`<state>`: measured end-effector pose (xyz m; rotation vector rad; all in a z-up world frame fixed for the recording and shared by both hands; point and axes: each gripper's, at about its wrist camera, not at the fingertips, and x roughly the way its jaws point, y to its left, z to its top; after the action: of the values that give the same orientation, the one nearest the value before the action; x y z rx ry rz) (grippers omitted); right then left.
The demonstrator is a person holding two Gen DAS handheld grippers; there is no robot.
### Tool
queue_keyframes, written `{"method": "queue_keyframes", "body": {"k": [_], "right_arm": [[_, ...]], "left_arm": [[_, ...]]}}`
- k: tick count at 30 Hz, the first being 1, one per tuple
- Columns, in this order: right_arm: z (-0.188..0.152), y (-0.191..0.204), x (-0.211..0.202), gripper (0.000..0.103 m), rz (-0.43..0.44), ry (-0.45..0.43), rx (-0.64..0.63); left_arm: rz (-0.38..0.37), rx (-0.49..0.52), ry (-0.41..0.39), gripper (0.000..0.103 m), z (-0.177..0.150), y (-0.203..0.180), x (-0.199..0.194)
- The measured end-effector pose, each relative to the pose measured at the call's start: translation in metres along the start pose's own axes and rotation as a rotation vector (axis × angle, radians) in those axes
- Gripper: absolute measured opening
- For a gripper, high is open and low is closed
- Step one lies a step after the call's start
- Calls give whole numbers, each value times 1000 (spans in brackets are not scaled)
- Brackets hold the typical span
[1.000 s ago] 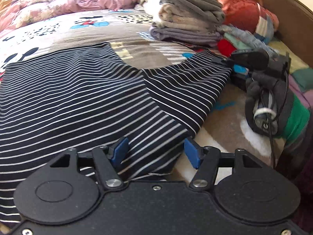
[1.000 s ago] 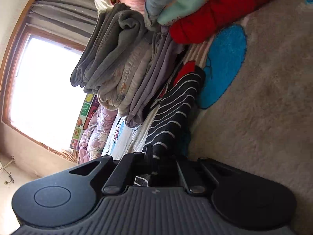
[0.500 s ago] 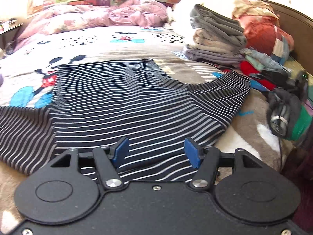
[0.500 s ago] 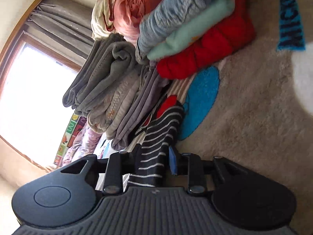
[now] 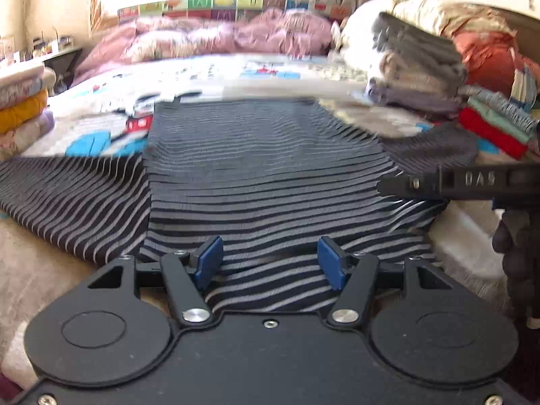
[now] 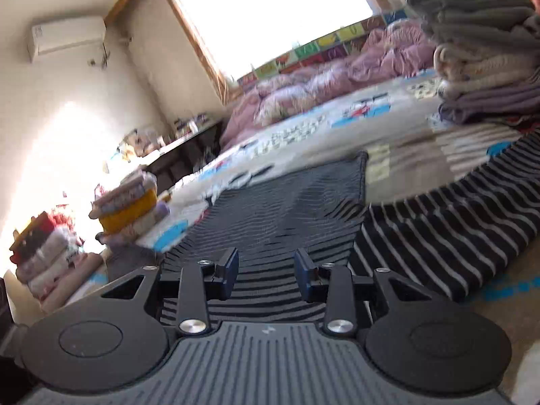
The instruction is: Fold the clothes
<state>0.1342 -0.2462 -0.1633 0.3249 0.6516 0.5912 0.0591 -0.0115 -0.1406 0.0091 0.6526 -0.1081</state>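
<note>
striped shirt [image 5: 263,175] spread flat, near hem under left claw [image 5: 270,258], its jaws apart

Apparently "DAS" on the right gripper [image 5: 472,182]

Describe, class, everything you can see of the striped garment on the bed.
The striped garment is dark, nearly black, with thin pale stripes, and looks like soft knit fabric. It lies spread flat on the cartoon-print bed cover, its body running away from the camera and a sleeve stretched out to each side. Its near hem sits below the open jaws of the left gripper, unpinched. It is slightly rippled and not yet folded.
</note>
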Motion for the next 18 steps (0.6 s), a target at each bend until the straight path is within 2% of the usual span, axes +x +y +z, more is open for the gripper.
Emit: {"method": "queue_keyframes", "body": {"k": [2,3,6,10,13,16,18], "right_arm": [[-17,-1,-2,22,-25,-6,-20],[-17,0,-6,21,-32,3,-37],[-17,7,-16,20,-55,0,-56],[-19,18,-21,25,-76,-55,-100],[-14,24,-22,25,-75,-107,-156],[-10,17,-12,25,-62,-80,-124],[-10,12,-4,26,-51,-51,-98]], "left_arm": [[-14,17,27,65,-1,2,-1],[-24,11,29,65,2,4,-4],[-55,-32,34,64,16,11,-8],[-85,-12,6,63,62,5,6],[-121,70,7,57,104,-14,36],[-121,197,20,46,132,-44,82],[-114,247,71,37,142,-60,122]]}}
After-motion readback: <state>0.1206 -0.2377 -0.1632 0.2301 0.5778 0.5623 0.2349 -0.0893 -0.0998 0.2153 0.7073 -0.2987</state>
